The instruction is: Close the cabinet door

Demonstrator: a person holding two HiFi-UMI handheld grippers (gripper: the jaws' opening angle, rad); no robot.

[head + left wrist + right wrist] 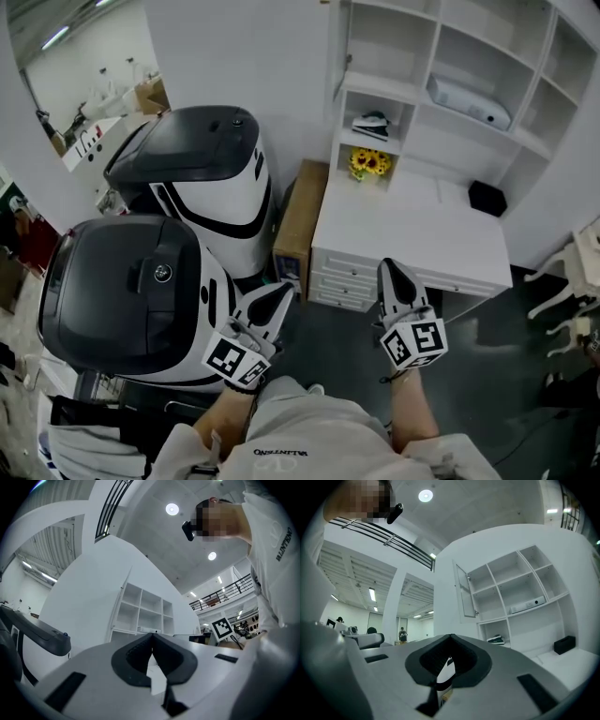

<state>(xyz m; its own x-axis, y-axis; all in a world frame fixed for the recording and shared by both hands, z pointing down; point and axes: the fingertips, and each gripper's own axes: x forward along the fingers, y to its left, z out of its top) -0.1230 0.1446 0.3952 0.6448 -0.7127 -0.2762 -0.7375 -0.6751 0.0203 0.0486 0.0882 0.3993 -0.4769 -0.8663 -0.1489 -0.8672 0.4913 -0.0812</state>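
A white shelf unit [450, 75] stands over a white desk [412, 225] at the upper right of the head view. Its narrow glazed cabinet door [464, 592] hangs open at the unit's upper left, seen edge-on in the head view [337, 52]. Both grippers are held low in front of the desk and well short of the door. My left gripper [281, 292] is shut with nothing in it, its jaws meeting at the tips [151, 634]. My right gripper [387, 267] is also shut and empty [451, 635], pointing toward the shelves [515, 592].
Two large white-and-black machines [202, 169] [131, 291] stand close on the left. A brown box [302, 220] leans beside the desk drawers [352, 281]. The shelves hold sunflowers [368, 162], an iron [372, 125] and a white projector [469, 101]. On the desk sits a black box [487, 198]. At the right stands a white chair [572, 281].
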